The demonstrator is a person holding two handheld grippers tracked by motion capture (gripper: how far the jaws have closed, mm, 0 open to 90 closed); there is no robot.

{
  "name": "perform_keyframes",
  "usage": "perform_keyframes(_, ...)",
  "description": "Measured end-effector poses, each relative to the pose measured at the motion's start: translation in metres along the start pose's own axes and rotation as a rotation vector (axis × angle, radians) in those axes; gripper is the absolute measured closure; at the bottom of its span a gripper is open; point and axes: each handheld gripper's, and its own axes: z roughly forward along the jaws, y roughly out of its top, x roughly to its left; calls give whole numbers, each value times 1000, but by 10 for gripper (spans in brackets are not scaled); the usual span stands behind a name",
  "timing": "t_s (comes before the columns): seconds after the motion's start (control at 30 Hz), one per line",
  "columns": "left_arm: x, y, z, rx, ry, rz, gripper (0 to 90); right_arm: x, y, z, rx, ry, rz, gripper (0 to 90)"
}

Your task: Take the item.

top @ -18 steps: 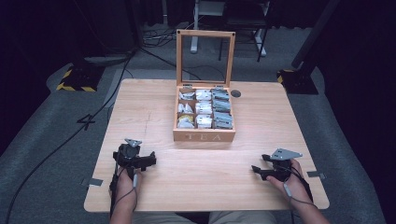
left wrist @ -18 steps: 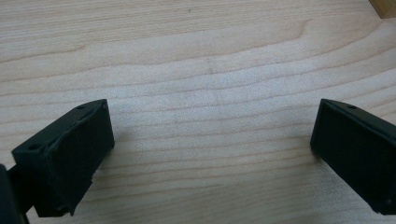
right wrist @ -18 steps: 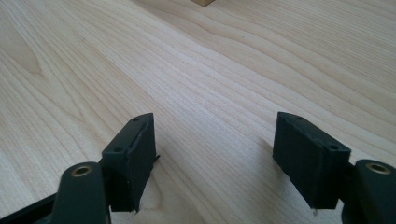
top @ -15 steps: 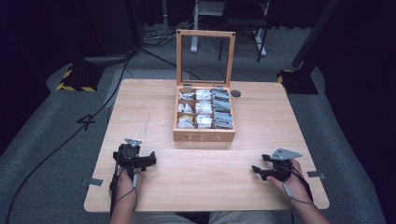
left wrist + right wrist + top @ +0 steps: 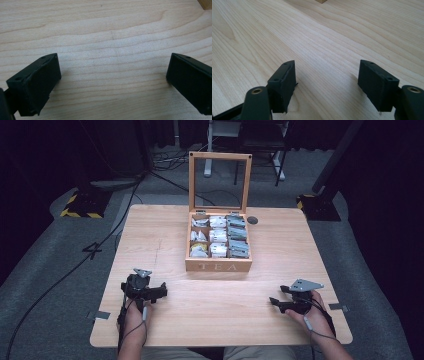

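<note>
Left gripper: jaws spread wide, nothing between them, low over the bare table. Right gripper: jaws likewise spread and empty, at the near right. Tea box: centred farther back, well apart from both, lid upright, compartments holding sachets.

The wooden table is evenly and brightly lit while the surroundings fall dark. The high view is soft, and shadows are faint.
</note>
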Motion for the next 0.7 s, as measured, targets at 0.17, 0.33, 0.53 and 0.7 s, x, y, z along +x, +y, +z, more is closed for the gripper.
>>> perform_keyframes(0.17,0,0,0,0,0,-1,0,1,2,-1,4,23,-14,415)
perform_keyframes(0.33,0,0,0,0,0,-1,0,1,16,-7,4,71,24,416)
perform_keyframes(0.53,0,0,0,0,0,-1,0,4,44,-18,2,82,-6,409)
perform_keyframes(0.7,0,0,0,1,0,1,0,6,63,-24,-19,96,8,415)
